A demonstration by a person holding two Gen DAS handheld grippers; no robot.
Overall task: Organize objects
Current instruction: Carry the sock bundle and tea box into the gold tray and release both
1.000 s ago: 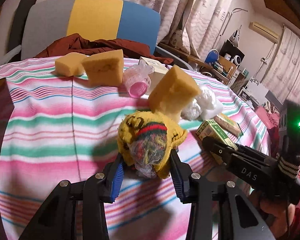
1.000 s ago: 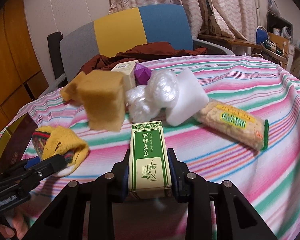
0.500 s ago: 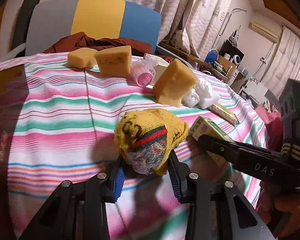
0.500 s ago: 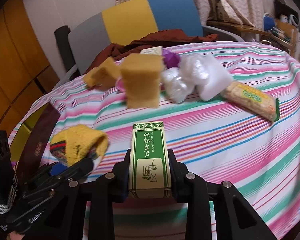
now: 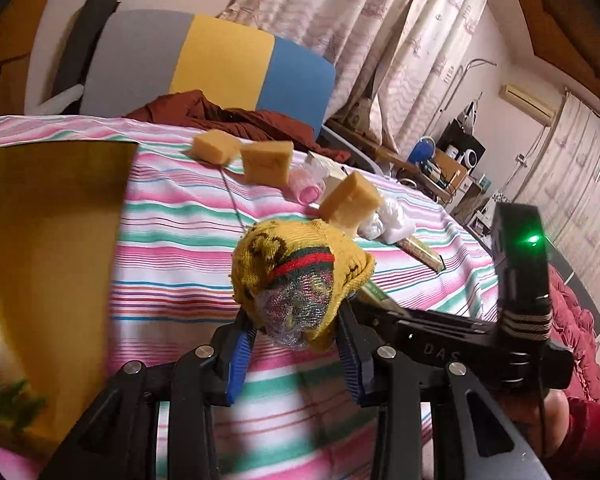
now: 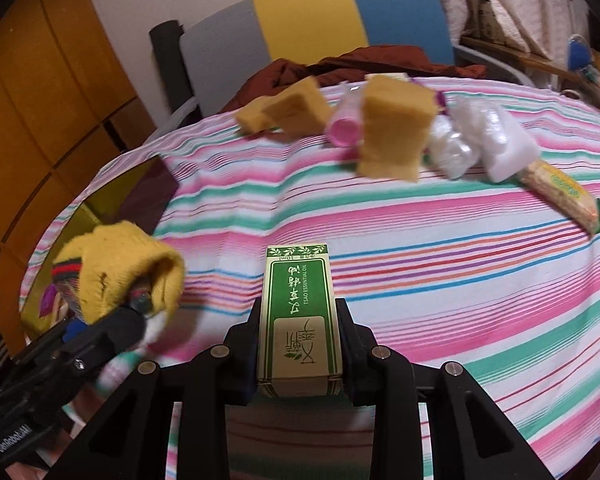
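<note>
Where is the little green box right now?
The green box sits low in the middle of the right wrist view, clamped in the right gripper above the striped tablecloth, with the yellow sock bundle to its left.

Readable stuff is pretty thin here. The green box (image 6: 300, 332) has "TSAO ESSENTIAL OIL" printed along one side of its face, "10ml" up at the top edge, plus some big characters I can't make out from this angle. The left gripper (image 6: 140, 312) body says "GenRobot.AI" in white down in the right wrist view's corner. The right gripper (image 5: 364, 304) arm shows faint letters "D A S" in the left wrist view. The snack bar (image 6: 560, 192) has a green label, too blurred to read.
</note>
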